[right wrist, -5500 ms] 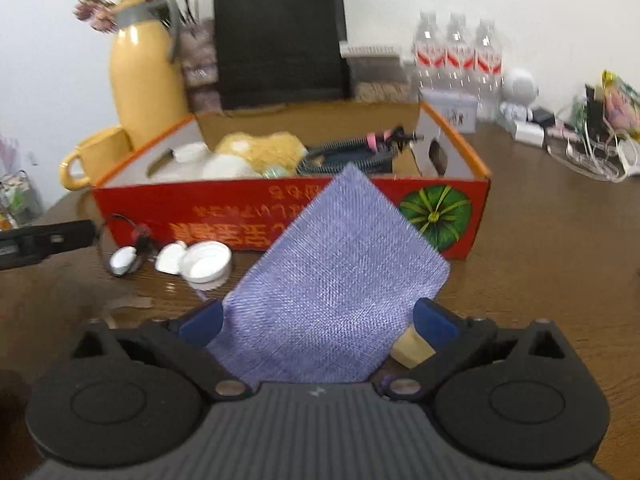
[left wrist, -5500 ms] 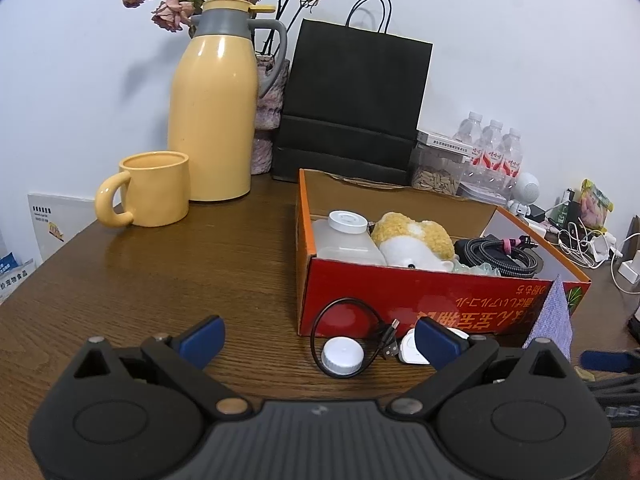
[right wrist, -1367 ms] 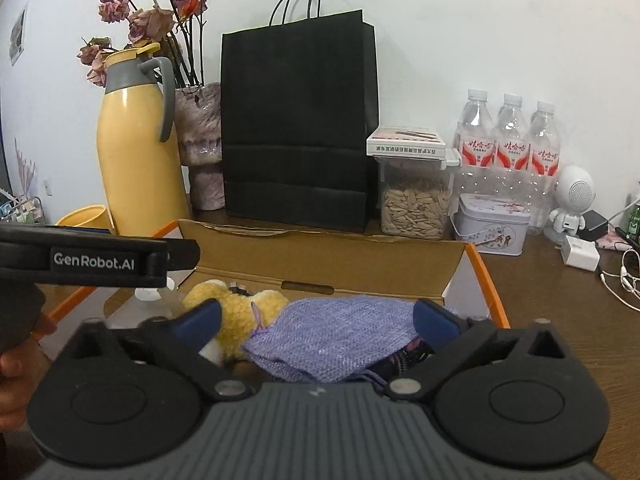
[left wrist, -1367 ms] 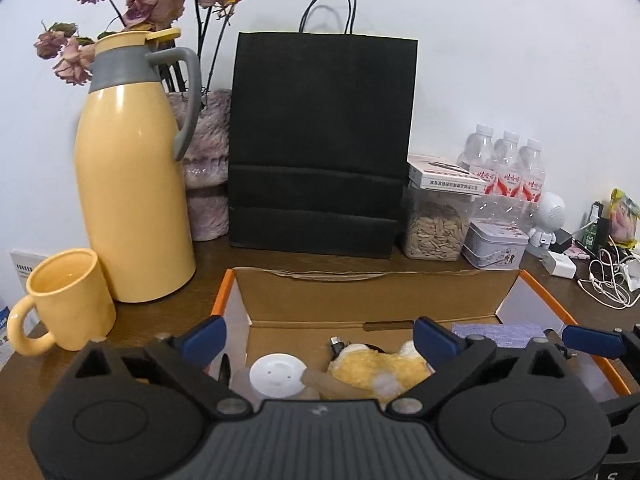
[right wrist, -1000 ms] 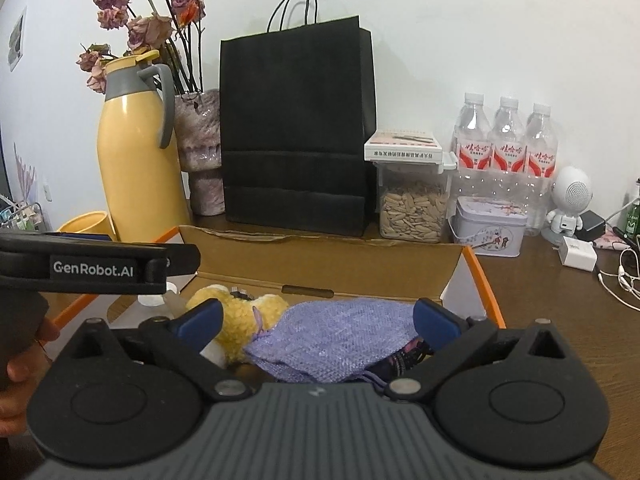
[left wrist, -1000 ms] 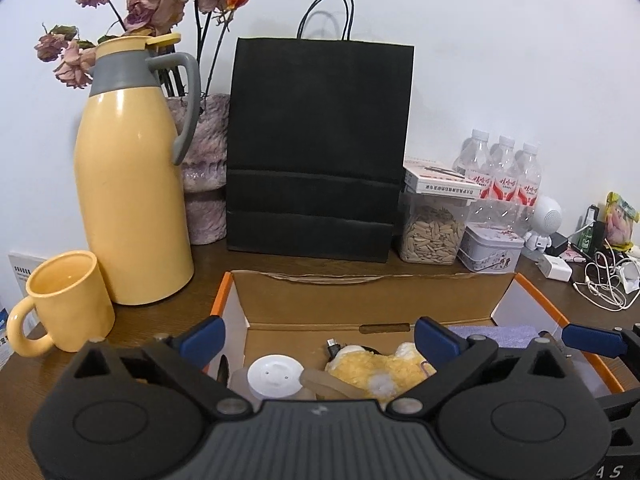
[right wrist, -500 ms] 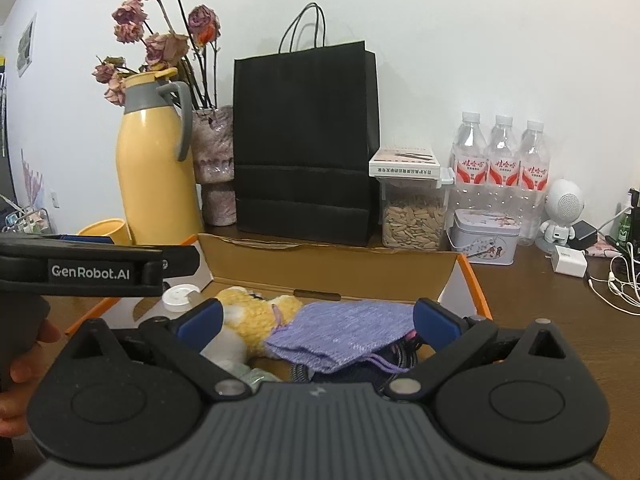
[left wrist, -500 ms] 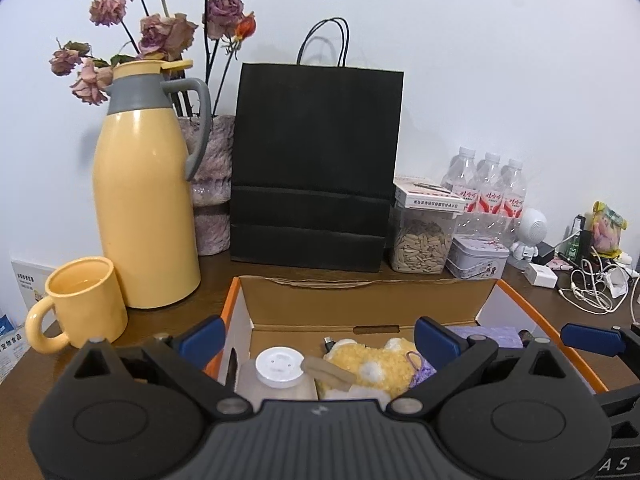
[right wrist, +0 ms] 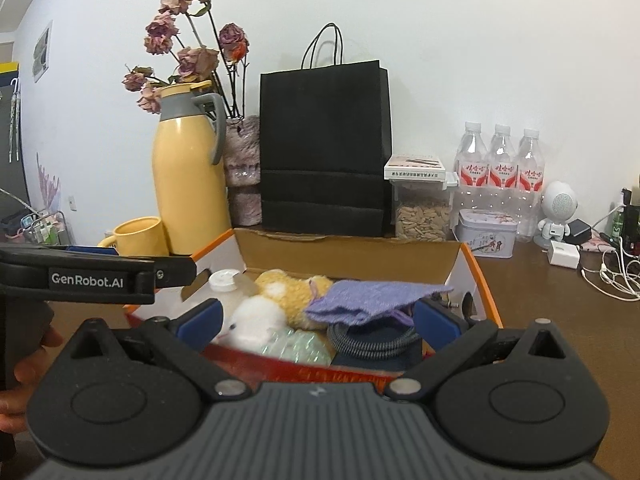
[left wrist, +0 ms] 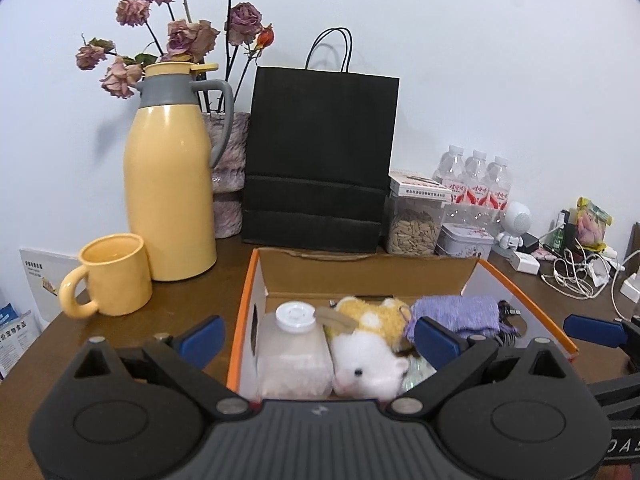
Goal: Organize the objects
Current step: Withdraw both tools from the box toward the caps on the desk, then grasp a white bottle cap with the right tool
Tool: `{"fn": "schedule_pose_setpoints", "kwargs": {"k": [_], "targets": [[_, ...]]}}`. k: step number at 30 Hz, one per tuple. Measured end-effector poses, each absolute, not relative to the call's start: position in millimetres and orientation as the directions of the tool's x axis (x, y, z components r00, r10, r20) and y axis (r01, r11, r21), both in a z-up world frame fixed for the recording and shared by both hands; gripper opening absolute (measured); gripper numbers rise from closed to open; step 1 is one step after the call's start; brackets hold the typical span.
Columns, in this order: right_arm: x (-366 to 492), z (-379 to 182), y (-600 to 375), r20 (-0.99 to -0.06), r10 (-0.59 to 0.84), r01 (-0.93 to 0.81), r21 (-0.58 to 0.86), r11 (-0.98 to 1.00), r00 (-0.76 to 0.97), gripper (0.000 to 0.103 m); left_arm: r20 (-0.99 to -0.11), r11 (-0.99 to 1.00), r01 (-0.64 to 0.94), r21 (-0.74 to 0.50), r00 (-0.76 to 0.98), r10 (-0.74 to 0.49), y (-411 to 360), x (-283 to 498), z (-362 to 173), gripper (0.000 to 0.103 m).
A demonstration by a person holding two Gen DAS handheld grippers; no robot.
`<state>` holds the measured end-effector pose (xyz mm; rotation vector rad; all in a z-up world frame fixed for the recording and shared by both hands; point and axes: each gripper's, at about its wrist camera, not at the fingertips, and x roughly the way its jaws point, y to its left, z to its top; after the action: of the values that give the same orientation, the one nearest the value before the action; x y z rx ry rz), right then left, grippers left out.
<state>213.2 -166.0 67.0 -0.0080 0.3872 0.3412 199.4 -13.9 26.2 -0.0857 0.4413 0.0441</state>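
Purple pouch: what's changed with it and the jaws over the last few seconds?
The pouch was clamped in the right gripper in front of the box; now it lies inside, draped over the hose beside the plush, let go. Both the right gripper and the left gripper have drawn back, jaws open and empty. Bottle, mug and flask are unchanged.

Cardboard box (left wrist: 244, 312): orange rim, white inner side walls, brown far wall, red outer front. Plastic bottle (left wrist: 294, 354): translucent white body, white cap. Plush toy (left wrist: 370, 350): yellow back with white spots, white face. Woven cloth pouch (right wrist: 370, 300): lilac. Coiled hose (right wrist: 372, 342): dark grey. Thermos jug (left wrist: 170, 188): pale yellow with grey collar and handle. Mug (left wrist: 112, 276): same pale yellow. Paper bag (left wrist: 320, 160): plain black. Dried roses (left wrist: 180, 36): dusty pink. Water bottles (right wrist: 502, 164): clear with red-and-white labels. Table (left wrist: 192, 304): dark brown wood grain. Both grippers: black bodies with blue fingertip pads (right wrist: 200, 314).
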Motion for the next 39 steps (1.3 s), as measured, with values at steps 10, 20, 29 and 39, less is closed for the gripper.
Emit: {"fn": "schedule_pose_setpoints", "kwargs": {"k": [10, 20, 29, 39], "targets": [[174.3, 49.0, -165.7, -0.427, 0.314, -0.327, 0.045, 0.944, 0.848, 0.103, -0.459, 0.995, -0.073, -0.067, 0.888, 0.034, -4.1, 157.3, 14.5, 0.101], [132.0, 29.1, -166.9, -0.493, 0.312, -0.342, 0.03, 0.939, 0.813, 0.103, -0.505, 0.997, -0.072, -0.04, 0.862, 0.042, 5.6, 119.5, -0.7, 0.101], [105.3, 6.6, -170.5, -0.56, 0.321, -0.365, 0.035, 0.93, 0.764, 0.103, -0.567, 0.998, -0.063, -0.018, 0.823, 0.042, 16.5, 93.6, -20.9, 0.101], [100.7, -5.4, -156.0, -0.604, 0.371, -0.424, 0.06, 0.904, 0.705, 0.041, -0.59, 0.998, -0.058, -0.032, 0.807, 0.028, 21.2, 86.7, -28.3, 0.101]]}}
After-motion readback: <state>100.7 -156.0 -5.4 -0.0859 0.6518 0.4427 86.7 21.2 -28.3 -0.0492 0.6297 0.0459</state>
